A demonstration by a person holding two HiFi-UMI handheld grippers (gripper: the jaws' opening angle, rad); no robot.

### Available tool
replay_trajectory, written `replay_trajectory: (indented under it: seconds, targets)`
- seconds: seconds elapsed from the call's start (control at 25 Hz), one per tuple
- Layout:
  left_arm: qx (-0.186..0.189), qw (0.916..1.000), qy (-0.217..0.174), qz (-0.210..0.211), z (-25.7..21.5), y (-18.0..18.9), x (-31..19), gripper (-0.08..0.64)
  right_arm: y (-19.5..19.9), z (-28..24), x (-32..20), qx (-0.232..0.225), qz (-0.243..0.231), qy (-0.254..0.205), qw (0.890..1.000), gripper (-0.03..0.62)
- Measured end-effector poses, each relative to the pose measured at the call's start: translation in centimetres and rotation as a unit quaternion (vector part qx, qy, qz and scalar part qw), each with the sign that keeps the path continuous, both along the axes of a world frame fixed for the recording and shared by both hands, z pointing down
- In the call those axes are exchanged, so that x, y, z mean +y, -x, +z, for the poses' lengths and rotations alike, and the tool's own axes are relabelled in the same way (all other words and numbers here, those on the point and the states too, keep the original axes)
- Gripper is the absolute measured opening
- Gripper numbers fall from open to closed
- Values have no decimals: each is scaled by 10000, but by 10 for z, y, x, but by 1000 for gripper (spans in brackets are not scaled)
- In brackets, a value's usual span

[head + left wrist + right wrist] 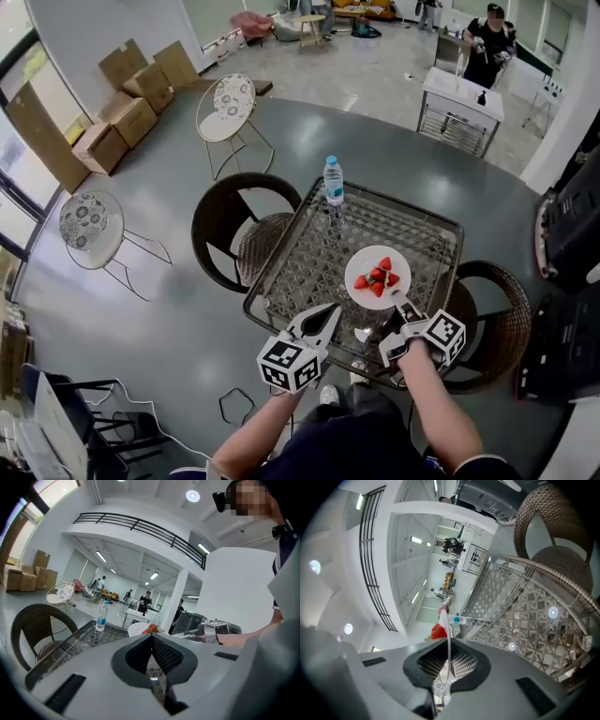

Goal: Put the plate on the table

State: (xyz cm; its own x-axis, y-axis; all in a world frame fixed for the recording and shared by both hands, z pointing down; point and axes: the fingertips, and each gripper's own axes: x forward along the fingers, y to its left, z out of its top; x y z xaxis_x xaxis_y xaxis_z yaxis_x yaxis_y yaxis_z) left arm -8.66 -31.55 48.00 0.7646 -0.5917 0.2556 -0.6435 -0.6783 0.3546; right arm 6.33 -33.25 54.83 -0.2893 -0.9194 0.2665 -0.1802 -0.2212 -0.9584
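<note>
A round white plate (360, 262) carrying red strawberries (377, 277) sits over the near right part of a square glass-topped table with a woven lattice underneath (305, 267). From these views I cannot tell whether its base rests on the glass. The right gripper (401, 305) pinches the plate's near rim, and in the right gripper view its jaws (448, 641) are closed on the thin white edge, which shows edge-on between them. The left gripper (330, 312) is just beside the plate on the left, above the table's near edge. Its jaws are pressed together tip to tip with nothing between them (151, 635). A clear plastic water bottle with a blue cap (333, 181) stands upright at the table's far edge, well apart from the plate.
</note>
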Motion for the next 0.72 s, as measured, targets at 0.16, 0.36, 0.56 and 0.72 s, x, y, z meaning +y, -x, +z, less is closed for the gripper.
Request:
replay_trajectory:
  seconds: [0.16,0.36,0.56,0.72]
  targets:
    - [-155,9998,46,-84,14,-12,-18,6,-14,21,-24,-34,9,185,9998,15]
    - [-314,9995,75,6,31,-29,-44,6,-28,51,-58,58,-14,360,9993,15]
    - [-419,9990,149,66,49,-45,-71,6,-48,82,-102,197,-49,442,9988,15]
    - [-491,9984,269,85,65,-52,-93,6,-55,105,-138,171,-54,498,9986,15]
